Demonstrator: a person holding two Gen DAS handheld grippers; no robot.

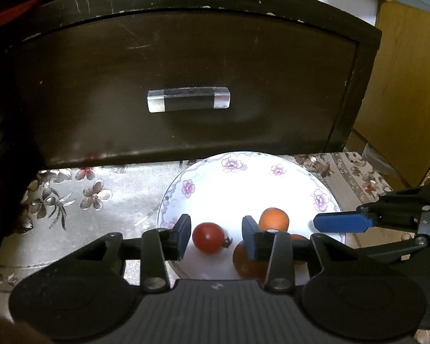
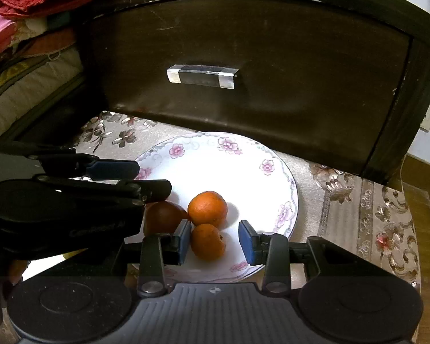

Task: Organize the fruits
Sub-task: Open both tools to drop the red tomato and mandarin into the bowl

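Note:
A white floral plate [image 1: 243, 180] [image 2: 243, 169] lies on the patterned cloth. In the left wrist view a red tomato [image 1: 208, 237] sits on it between the open fingers of my left gripper [image 1: 217, 236], not touched. An orange [image 1: 273, 218] lies behind the right finger; a brownish fruit [image 1: 248, 261] is partly hidden. In the right wrist view my right gripper [image 2: 215, 242] is open around a small orange [image 2: 207, 240], its left pad close to it. A larger orange [image 2: 207, 207] and a dark fruit [image 2: 162, 218] lie behind.
A dark wooden drawer front [image 1: 186, 80] [image 2: 243, 57] with a metal handle [image 1: 188, 100] stands just behind the plate. Red cloth and bedding [image 2: 28, 43] are at the left. The left gripper [image 2: 71, 197] crowds the right wrist view's left side.

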